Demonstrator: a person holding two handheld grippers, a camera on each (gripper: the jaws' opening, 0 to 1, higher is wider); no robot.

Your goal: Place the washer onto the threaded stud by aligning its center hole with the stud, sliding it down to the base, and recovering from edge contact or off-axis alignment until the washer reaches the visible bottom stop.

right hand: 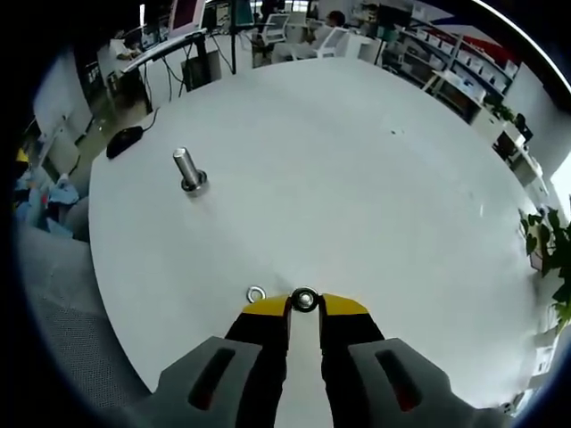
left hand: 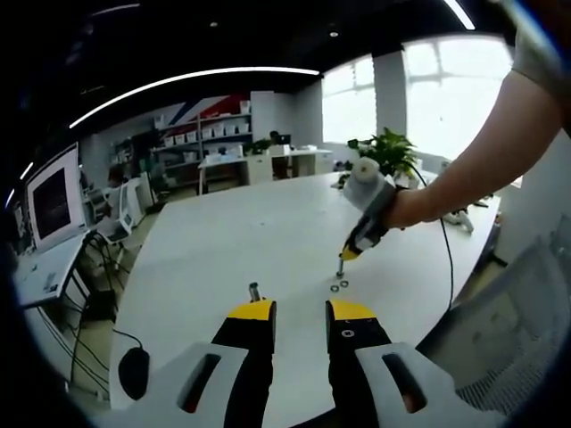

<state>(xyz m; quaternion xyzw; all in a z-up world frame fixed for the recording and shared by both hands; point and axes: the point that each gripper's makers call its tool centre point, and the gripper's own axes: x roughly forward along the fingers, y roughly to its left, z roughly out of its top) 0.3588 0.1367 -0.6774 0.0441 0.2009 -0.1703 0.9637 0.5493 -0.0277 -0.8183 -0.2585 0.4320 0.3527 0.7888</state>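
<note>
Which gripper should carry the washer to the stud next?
Right. The right gripper is already down at a washer between its tips, with a second washer beside it. The left gripper is open and empty, hovering short of the stud.

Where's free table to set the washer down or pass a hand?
Free: the wide white table beyond the right gripper, between the stud and the far edge near the plants. Crowded: at that gripper's tips, which close on one washer with a spare washer beside. A mouse sits at the stud-side edge.
</note>
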